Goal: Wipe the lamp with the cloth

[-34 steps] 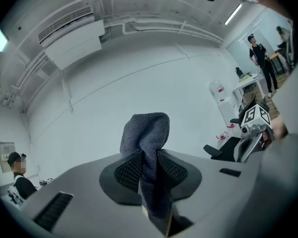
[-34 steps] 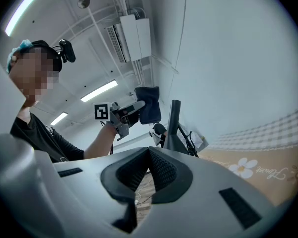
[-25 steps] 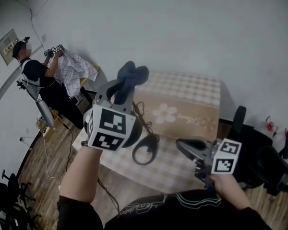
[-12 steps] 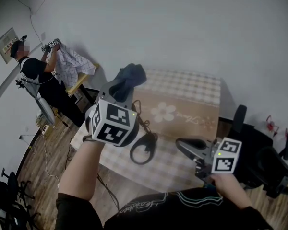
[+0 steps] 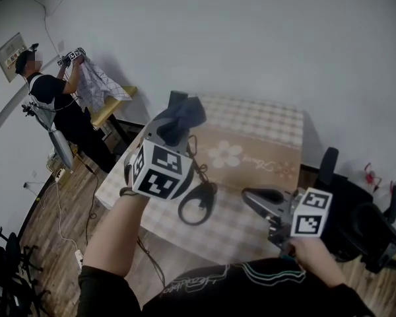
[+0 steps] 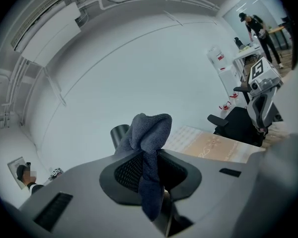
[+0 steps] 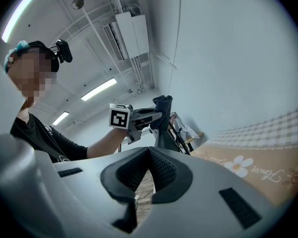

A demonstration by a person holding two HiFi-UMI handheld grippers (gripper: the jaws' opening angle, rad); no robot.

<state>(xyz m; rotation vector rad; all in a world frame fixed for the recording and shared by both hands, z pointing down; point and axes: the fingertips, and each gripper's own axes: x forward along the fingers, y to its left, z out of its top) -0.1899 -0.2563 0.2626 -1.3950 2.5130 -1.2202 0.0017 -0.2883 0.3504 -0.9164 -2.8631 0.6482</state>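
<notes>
Your dark blue-grey cloth [image 6: 150,133] is pinched between the left gripper's [image 6: 150,177] jaws, held up right beside the head of the black lamp [image 6: 119,133] that stands on the checked tablecloth [image 5: 264,121]. The right gripper [image 7: 149,155] hangs low near the table's front edge, jaws together and empty. The script beside the tablecloth's white flower [image 5: 226,156] is too small to read.

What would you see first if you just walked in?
The dark cloth bunched in the left gripper, held above the checked table. Next, the right gripper sits low at the table's near edge, jaws together and empty. Far left, another person holds up a checked fabric.
</notes>
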